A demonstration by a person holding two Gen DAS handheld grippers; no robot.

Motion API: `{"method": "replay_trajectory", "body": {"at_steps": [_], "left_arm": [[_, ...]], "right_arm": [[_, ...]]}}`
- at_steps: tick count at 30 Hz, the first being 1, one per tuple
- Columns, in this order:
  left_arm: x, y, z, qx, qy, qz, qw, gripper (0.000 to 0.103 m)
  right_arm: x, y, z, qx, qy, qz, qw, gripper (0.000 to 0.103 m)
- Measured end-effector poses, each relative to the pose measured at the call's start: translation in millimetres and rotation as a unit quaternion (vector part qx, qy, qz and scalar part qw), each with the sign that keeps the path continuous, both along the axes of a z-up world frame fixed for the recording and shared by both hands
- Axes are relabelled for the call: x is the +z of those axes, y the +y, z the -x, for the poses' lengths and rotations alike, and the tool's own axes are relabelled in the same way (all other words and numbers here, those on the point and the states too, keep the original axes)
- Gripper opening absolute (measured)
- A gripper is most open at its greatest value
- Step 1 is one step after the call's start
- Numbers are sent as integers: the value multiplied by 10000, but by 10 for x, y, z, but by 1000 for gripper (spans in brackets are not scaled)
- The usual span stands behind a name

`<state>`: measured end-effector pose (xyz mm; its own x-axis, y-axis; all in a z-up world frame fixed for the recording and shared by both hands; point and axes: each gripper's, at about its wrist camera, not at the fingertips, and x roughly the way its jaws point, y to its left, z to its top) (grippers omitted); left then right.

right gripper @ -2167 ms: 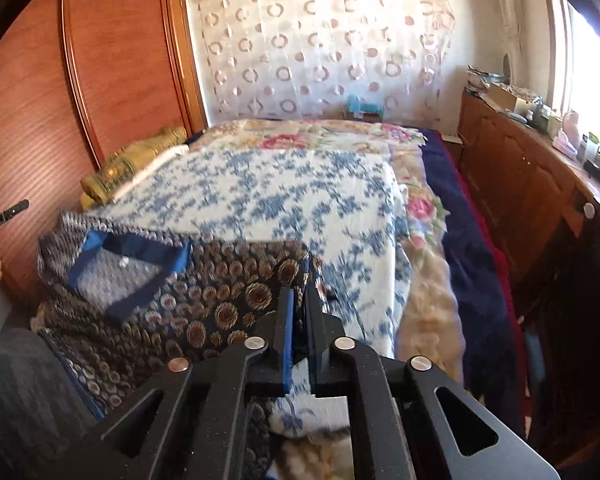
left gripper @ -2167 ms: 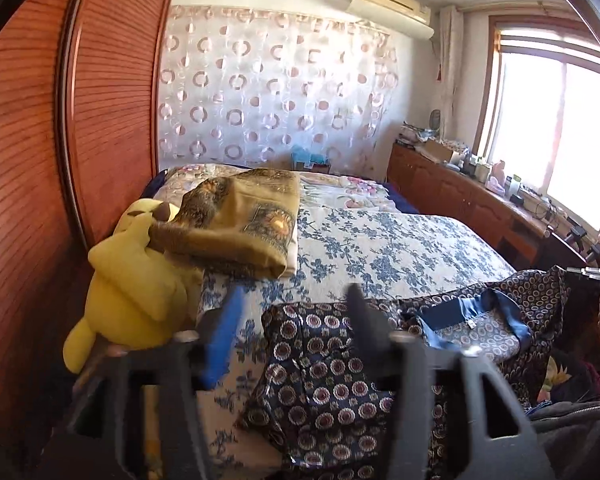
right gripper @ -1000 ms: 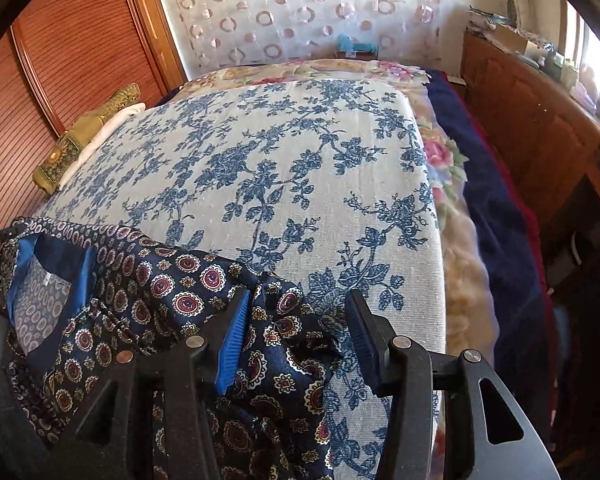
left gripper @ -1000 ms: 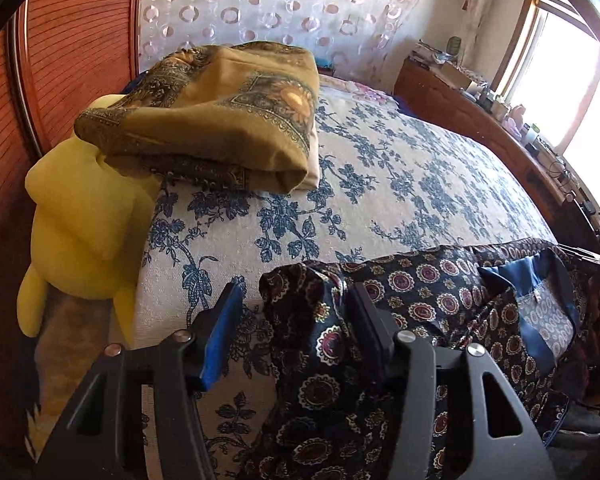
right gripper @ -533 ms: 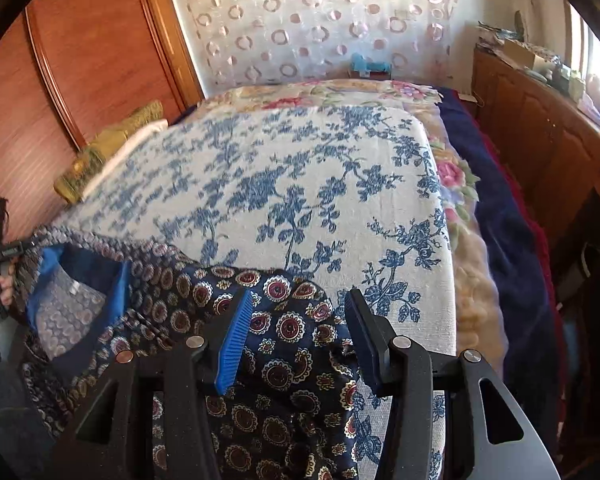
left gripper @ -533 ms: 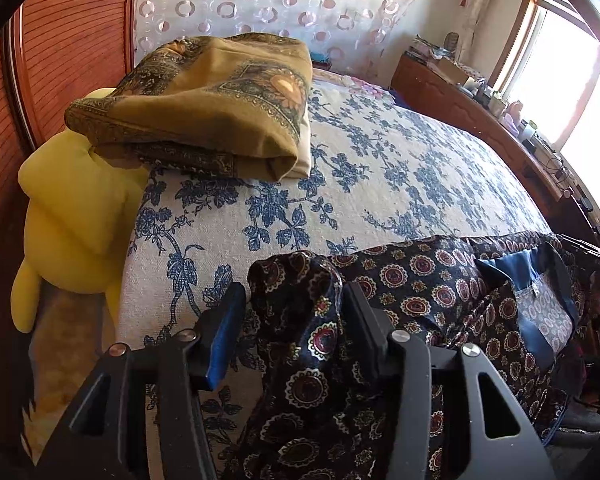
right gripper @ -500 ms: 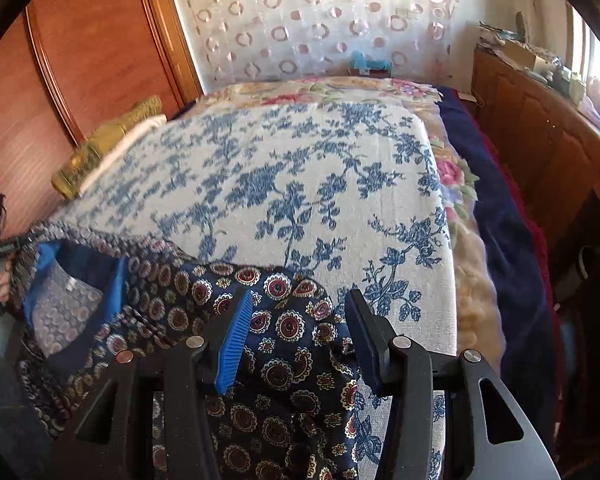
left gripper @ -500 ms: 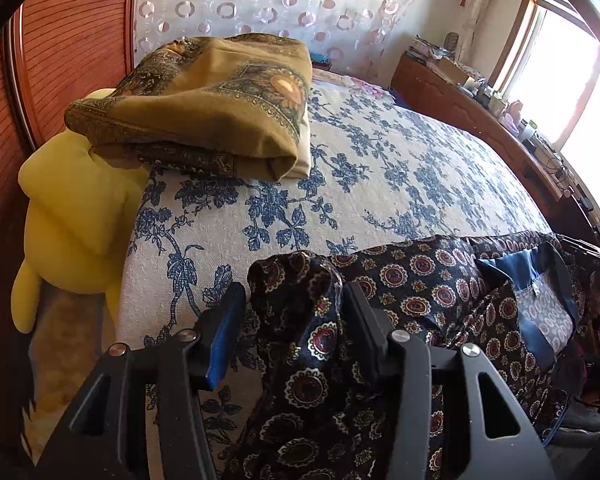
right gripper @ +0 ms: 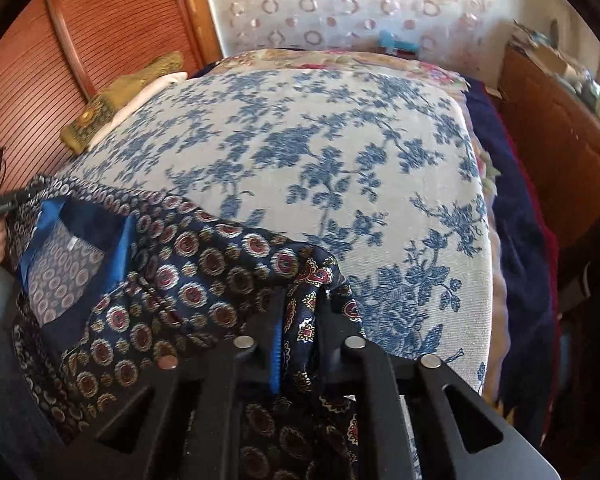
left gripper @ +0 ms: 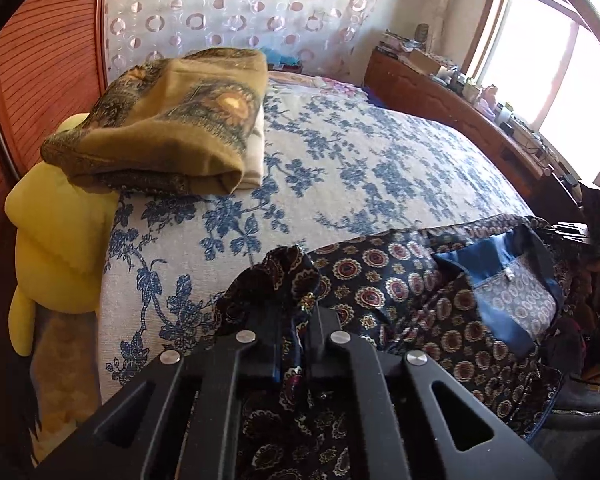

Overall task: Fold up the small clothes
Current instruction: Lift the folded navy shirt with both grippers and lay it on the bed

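Note:
A dark navy patterned shirt [left gripper: 412, 292] with red and gold medallions and a blue collar lies across the near edge of the bed. My left gripper [left gripper: 294, 320] is shut on a bunched corner of it. In the right wrist view the same shirt [right gripper: 188, 256] spreads to the left, and my right gripper [right gripper: 300, 316] is shut on its other bunched corner. The blue collar [right gripper: 80, 248] faces up between the two grippers.
The bed has a white cover with blue flowers [right gripper: 340, 152]. A folded olive-gold cloth [left gripper: 172, 120] and a yellow plush toy [left gripper: 56, 240] sit at the bed's left side by a wooden wardrobe [left gripper: 28, 80]. A wooden cabinet [right gripper: 560, 140] runs along the right.
Both grippers were open around the shirt's corners half a second ago. Now both have shut on the fabric and the corners are pinched up.

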<state>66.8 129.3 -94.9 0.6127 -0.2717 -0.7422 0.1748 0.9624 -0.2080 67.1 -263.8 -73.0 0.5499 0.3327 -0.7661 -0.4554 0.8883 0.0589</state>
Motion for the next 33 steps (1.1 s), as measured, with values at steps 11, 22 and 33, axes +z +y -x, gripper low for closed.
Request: {"method": "replay_trajectory", "body": {"at_steps": [11,22,33], "left_arm": [[1060,-97,457,-32,-1376,258,9901,6],[2097,-68,-84,465,-2485,-109,9674,6],[1444,-25,-1498,817,-1584,-613,9821,24]], "right_arm": [[976,-254,636,-290,-1539,-622,9857,6],[2145,-86,466,-377,-2830,-251,9580,6],[1760,818,-1136,-1257,-1994,409,9710,35]]}}
